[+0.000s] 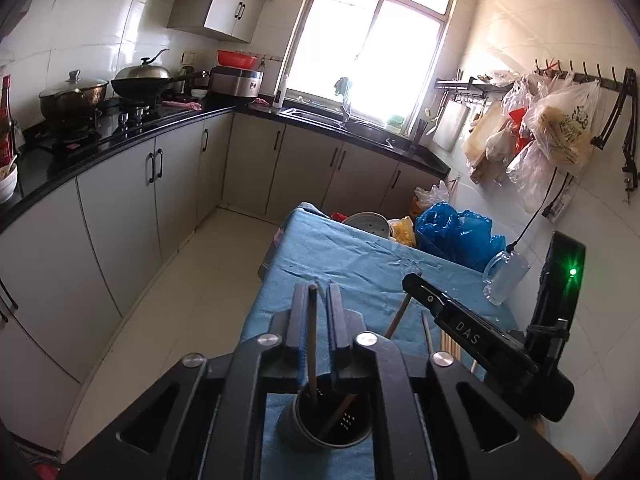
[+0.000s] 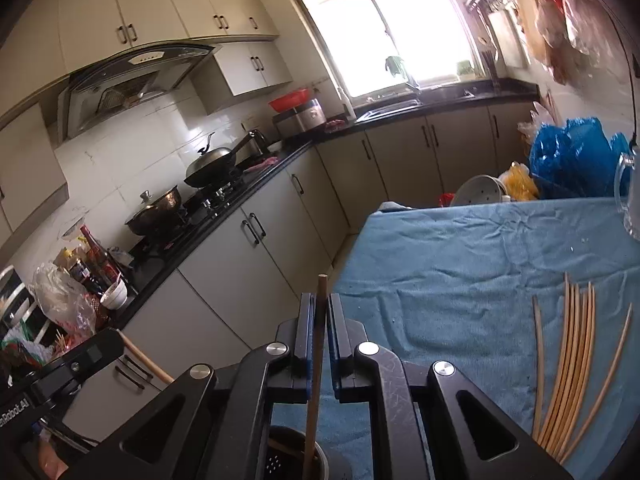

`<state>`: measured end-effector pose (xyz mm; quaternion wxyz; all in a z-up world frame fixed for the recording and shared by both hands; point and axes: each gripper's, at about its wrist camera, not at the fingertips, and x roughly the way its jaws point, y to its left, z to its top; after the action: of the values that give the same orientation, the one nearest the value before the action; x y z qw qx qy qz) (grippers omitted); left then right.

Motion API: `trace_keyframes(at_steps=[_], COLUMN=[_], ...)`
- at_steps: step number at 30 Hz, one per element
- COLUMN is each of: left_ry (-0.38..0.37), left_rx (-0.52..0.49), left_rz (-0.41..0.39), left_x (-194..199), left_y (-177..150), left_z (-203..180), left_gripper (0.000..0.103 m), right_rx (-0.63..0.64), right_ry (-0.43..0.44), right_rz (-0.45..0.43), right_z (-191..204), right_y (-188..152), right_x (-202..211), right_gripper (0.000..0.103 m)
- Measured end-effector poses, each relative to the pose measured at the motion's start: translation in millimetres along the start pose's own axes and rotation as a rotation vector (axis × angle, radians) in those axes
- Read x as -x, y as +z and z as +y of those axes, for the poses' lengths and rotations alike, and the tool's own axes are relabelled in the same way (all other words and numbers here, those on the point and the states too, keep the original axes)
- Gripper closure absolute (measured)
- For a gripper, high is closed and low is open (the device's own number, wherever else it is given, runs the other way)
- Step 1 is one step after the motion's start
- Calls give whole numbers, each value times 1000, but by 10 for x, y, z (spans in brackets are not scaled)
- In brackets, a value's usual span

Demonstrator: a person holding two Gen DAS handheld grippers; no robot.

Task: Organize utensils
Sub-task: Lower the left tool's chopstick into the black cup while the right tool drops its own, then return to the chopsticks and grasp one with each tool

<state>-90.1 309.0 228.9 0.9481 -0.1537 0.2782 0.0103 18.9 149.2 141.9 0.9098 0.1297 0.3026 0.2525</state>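
A grey utensil holder (image 1: 332, 420) stands on the blue cloth at the near table edge; its rim also shows in the right wrist view (image 2: 296, 456). In the left wrist view a wooden chopstick (image 1: 312, 344) stands in the holder between the jaws of my left gripper (image 1: 314, 300), which stand slightly apart from it. A second chopstick leans inside the holder. My right gripper (image 2: 319, 312) is shut on a chopstick (image 2: 316, 368) whose lower end reaches into the holder. Several loose chopsticks (image 2: 568, 364) lie on the cloth to the right.
The blue-clothed table (image 2: 480, 240) carries a glass mug (image 1: 504, 276) at its right edge. Behind it are a blue plastic bag (image 1: 456, 232) and a white pot (image 1: 368, 224). Black counters with cabinets, a stove and pots run along the left.
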Motion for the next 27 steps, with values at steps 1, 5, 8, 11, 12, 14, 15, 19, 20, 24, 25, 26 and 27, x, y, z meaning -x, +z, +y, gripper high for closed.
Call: trace_keyframes(at_steps=[1,5,8,11,12,14,15,19,20,24,25,26,27], left_ry=[1,18,43,39,33,11,-6,-70,-84,-136,-150,-166,-177], left_rx=[5,5,-4,-21,-26,-39,-50,-94,-104,-128,-127,-127,-131], left_rz=[-3,-43,-77,-102,-106,-109,-108,-76,-60,40,71,110,140], left_x=[27,195,353,531,575,654,693,695,660,364,263,129,6], left_y=[-2,-12,-35,-87,-105,-155,-206,-373,-431,-668,-727,-799,-854], left_z=[3,-26,-88,-212,-259,-386,-475,-825,-920,-1263,-1333,-1418,-1486], left_gripper=[84,66,65,64,63,61,61,52,52,52,52,52,52], right_rx=[-8,-32,-36,-40,-42,-50,-52,-67,-73,-122,-140,-156,-173], right_ry=[2,-3,-8,-20,-25,-41,-47,-97,-111,-198,-223,-247,-272], right_rz=[4,-9,-29,-50,-56,-68,-69,-66,-65,-59,-54,-46,-36], right_z=[-12,-71,-113,-185,-208,-315,-353,-675,-763,-1299,-1454,-1604,-1761], right_y=[10,58,74,79,81,55,44,-80,-110,-274,-320,-360,-411], right_x=[7,114,255,435,484,623,667,911,963,1253,1323,1378,1433], right_gripper=[90,68,62,55,54,53,53,52,52,50,50,50,50])
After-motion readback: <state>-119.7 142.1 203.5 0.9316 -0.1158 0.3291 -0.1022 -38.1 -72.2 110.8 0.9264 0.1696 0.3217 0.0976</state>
